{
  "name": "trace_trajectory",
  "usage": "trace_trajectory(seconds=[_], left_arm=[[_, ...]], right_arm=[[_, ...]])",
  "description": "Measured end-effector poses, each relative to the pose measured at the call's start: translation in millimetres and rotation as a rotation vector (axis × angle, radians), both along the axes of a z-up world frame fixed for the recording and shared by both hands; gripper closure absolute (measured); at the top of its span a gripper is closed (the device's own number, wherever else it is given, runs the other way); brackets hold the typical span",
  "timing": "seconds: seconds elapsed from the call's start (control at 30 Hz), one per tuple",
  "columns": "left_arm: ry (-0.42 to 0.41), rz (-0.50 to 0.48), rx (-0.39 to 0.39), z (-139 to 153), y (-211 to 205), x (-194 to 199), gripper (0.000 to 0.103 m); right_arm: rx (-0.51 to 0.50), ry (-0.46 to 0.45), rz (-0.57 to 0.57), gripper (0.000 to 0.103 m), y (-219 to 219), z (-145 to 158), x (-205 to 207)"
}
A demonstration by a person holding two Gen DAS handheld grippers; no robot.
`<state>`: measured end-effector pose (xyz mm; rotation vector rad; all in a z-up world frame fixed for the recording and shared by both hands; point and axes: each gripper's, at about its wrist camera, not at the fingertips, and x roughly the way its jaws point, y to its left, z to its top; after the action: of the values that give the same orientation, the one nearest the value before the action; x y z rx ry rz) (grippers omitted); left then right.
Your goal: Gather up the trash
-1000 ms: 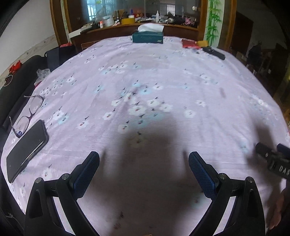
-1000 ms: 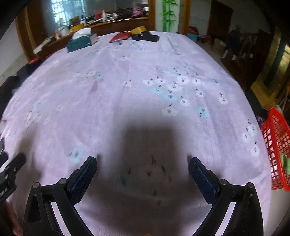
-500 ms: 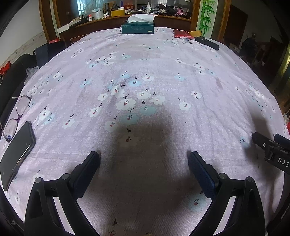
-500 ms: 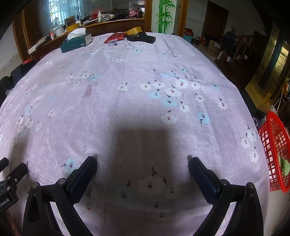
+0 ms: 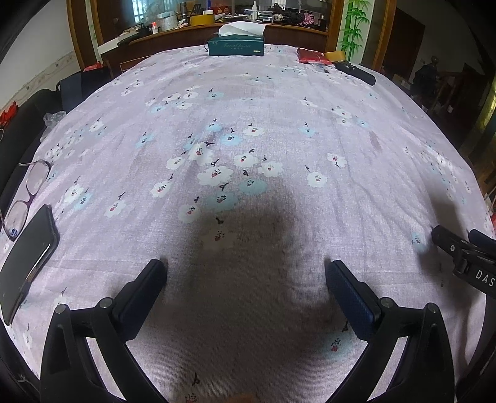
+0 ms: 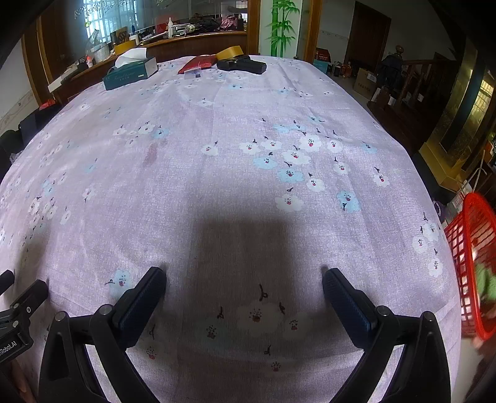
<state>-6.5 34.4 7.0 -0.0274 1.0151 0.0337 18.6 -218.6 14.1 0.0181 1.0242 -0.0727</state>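
Note:
My left gripper point(image 5: 245, 272) is open and empty above the near part of a table with a lilac flowered cloth point(image 5: 248, 124). My right gripper point(image 6: 243, 280) is open and empty over the same cloth point(image 6: 232, 139), near its right front edge. A red mesh basket point(image 6: 471, 263) stands on the floor right of the table, with something green inside. No loose trash shows on the cloth near either gripper. The right gripper also shows at the right edge of the left wrist view point(image 5: 465, 257).
A black phone point(image 5: 26, 260) and glasses point(image 5: 28, 192) lie at the table's left edge. A green tissue box point(image 5: 236, 46), a red packet point(image 5: 311, 55), a tape roll point(image 6: 231, 51) and a black remote point(image 5: 356, 71) lie at the far end. A cluttered wooden counter point(image 5: 186, 28) stands behind.
Both grippers have risen and tilted, showing more of the far table. The basket has slid toward the right edge of the right wrist view. Both stay open.

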Motion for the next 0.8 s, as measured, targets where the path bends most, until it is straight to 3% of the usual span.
trace_trajectory(seconds=[0.7,0.8], left_arm=[[0.004,-0.018,-0.001,-0.5,1.4,-0.3,0.000],[0.004,-0.017,-0.001,-0.5,1.9,-0.1,0.000]], right_arm=[[-0.033,-0.004,0.014,0.000,5.7,0.8,-1.7],[0.006,-0.001,0.010,0.000,-0.9,1.6,-1.4]])
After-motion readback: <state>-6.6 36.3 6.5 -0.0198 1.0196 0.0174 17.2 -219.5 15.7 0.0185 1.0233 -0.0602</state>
